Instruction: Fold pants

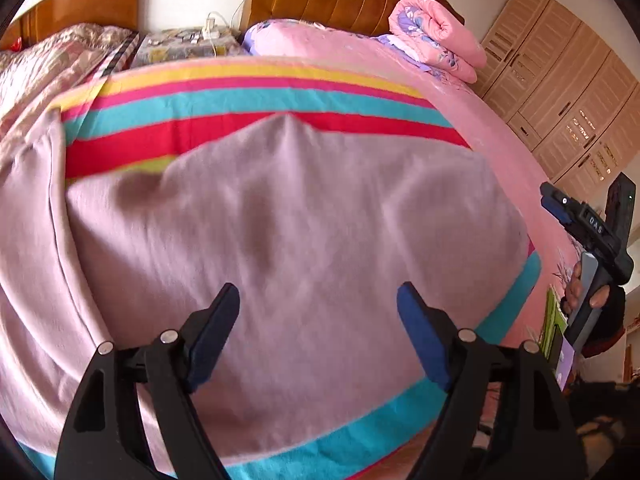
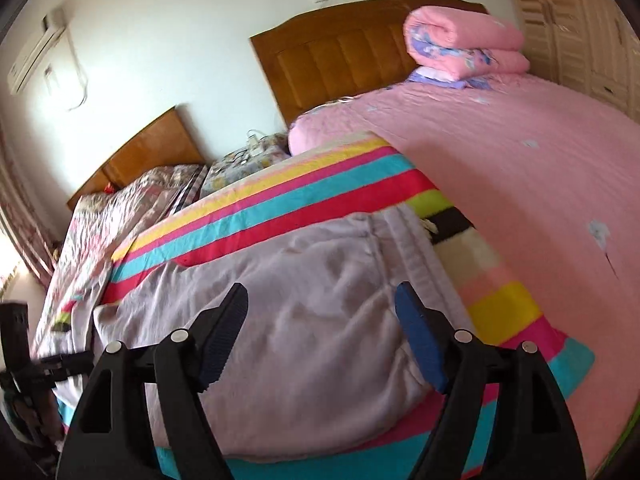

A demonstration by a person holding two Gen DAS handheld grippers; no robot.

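Note:
Pale lilac pants (image 1: 280,220) lie spread on a striped blanket (image 1: 256,92) on the bed, with one fold edge running down the left side. My left gripper (image 1: 318,300) hovers over the near part of the pants, its jaws wide apart with nothing between them. In the right wrist view the same pants (image 2: 304,320) show their waistband at the right end. My right gripper (image 2: 322,304) hangs above them, open and holding nothing. The right gripper's body and the gloved hand (image 1: 592,300) holding it appear at the right edge of the left wrist view.
A pink bedsheet (image 2: 520,168) covers the bed, with a rolled pink quilt (image 2: 464,44) by the wooden headboard (image 2: 340,56). A second bed (image 2: 120,216) and a cluttered nightstand (image 1: 180,42) lie to the left. Wardrobe doors (image 1: 560,92) stand at the right.

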